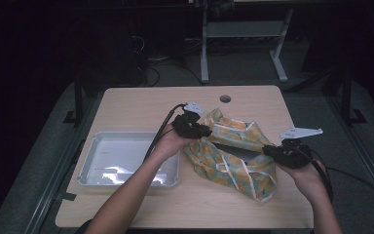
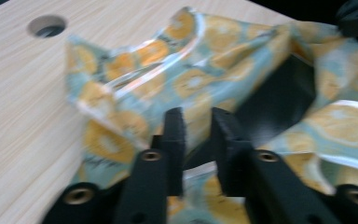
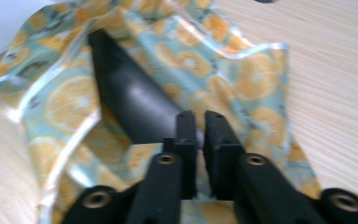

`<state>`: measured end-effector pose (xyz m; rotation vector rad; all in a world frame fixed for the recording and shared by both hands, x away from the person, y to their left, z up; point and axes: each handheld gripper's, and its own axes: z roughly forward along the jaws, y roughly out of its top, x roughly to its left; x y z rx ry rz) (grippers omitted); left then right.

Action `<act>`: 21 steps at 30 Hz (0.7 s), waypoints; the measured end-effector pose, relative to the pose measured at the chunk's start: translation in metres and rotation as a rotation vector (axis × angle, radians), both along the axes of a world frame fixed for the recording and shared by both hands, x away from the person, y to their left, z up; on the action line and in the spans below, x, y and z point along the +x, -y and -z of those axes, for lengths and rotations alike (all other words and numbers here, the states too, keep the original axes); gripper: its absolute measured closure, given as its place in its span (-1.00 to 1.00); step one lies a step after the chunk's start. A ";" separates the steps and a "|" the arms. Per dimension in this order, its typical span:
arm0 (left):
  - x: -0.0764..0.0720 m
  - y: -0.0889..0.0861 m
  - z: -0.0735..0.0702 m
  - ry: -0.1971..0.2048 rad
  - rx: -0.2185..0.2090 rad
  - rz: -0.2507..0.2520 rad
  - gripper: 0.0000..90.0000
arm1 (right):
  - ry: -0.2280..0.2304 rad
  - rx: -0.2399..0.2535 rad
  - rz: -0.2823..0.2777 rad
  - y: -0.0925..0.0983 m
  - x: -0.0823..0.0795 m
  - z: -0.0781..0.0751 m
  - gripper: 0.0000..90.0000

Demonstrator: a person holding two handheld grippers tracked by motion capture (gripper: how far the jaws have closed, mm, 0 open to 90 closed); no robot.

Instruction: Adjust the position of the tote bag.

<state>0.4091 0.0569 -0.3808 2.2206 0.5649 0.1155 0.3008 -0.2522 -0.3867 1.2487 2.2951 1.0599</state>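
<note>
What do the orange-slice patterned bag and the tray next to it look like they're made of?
The patterned bag looks like glossy coated fabric or plastic sheet: it shines along its creases and folds stiffly, with a dark lining inside. The tray seems pale grey moulded plastic, smooth enough to reflect light, though thin metal can't be ruled out.

This looks like a lab or test room set up for recording, not a home. A plain light-wood table (image 1: 141,105) with a round cable hole (image 1: 225,98) stands on grey carpet-like floor, and behind it are the white metal legs of another bench (image 1: 204,48) with loose cables (image 1: 151,63) trailing across the floor. The surroundings are dark, so what stands farther back is hard to make out, though dark metal frame posts (image 1: 79,97) flank the table.
</note>
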 end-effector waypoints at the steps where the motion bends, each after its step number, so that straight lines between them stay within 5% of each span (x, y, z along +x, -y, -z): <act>1: -0.002 0.004 0.001 0.002 0.002 0.011 0.89 | -0.006 -0.010 -0.015 -0.005 -0.001 0.001 0.99; 9: -0.009 0.033 0.024 -0.030 0.089 0.094 1.00 | -0.058 -0.081 -0.046 -0.028 0.014 0.018 1.00; 21: -0.029 0.004 0.029 -0.067 0.176 0.133 1.00 | -0.145 -0.135 -0.034 -0.009 -0.008 0.024 1.00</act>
